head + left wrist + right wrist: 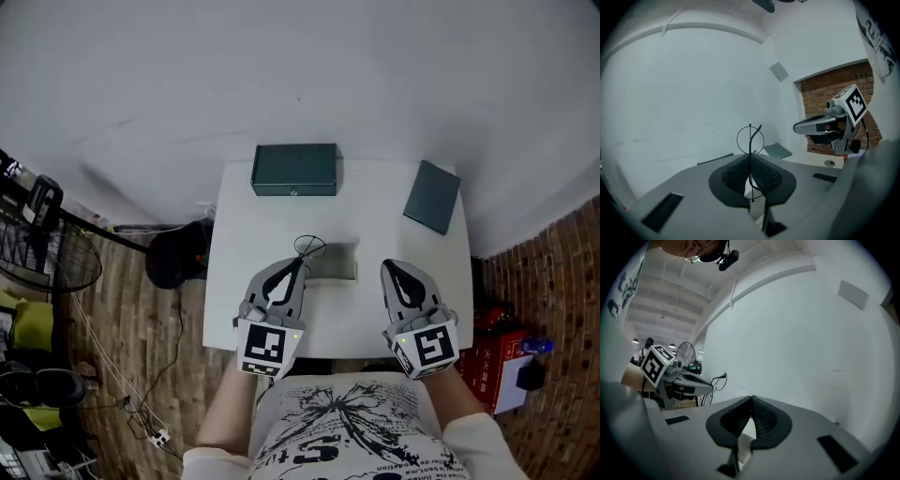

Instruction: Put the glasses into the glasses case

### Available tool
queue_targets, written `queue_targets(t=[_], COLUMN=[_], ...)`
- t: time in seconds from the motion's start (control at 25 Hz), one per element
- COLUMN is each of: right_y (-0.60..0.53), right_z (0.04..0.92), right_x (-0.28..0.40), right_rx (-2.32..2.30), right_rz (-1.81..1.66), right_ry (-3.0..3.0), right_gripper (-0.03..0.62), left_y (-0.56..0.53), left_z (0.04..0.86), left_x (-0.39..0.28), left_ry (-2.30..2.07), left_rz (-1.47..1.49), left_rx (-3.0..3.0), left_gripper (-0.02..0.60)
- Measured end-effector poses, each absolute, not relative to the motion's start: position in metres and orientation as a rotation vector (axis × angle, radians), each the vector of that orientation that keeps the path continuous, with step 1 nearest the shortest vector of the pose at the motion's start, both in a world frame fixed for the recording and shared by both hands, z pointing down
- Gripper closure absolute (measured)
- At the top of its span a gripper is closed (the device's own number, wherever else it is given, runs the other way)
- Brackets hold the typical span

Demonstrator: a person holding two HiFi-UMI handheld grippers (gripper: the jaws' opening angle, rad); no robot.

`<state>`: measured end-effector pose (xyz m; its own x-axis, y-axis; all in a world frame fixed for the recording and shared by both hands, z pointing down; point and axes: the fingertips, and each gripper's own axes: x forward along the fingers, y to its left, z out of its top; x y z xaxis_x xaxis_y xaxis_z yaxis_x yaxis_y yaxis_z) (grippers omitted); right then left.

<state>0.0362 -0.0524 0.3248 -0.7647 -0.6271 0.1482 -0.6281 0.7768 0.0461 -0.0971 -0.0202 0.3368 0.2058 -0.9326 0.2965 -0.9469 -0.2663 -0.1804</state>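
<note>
Thin black wire glasses (309, 248) with round rims are clamped in my left gripper (299, 263) above the near middle of the white table (375, 319). In the left gripper view one round rim (750, 139) rises above the shut jaws of the left gripper (751, 158). A dark green boxy case (293, 170) sits closed at the table's far edge. My right gripper (388, 267) hovers over the near right part of the table, and its jaws (751, 400) are shut with nothing between them.
A flat dark green rectangle (432, 196) lies at the far right corner of the table. A pale grey rectangular item (336, 263) rests under the glasses. Beside the table are a floor fan (42, 253) on the left and a red box (487, 352) on the right.
</note>
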Motion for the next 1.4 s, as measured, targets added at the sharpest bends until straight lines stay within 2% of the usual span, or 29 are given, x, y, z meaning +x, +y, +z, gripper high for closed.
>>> queue_targets(t=[0.76, 1.4], right_y=[-0.076, -0.08], right_z=[0.401, 0.432], right_x=[0.026, 0.041], right_rx=[1.305, 1.355], right_rz=[0.188, 0.263], right_ry=[-2.555, -2.472], right_gripper=[0.579, 0.579], left_y=[-0.079, -0.086], left_z=[0.52, 0.589], left_x=[-0.071, -0.055], left_ry=[-0.937, -0.602], left_rz=[1.28, 1.51], left_rx=[2.695, 2.606], left_gripper=[0.565, 0.565])
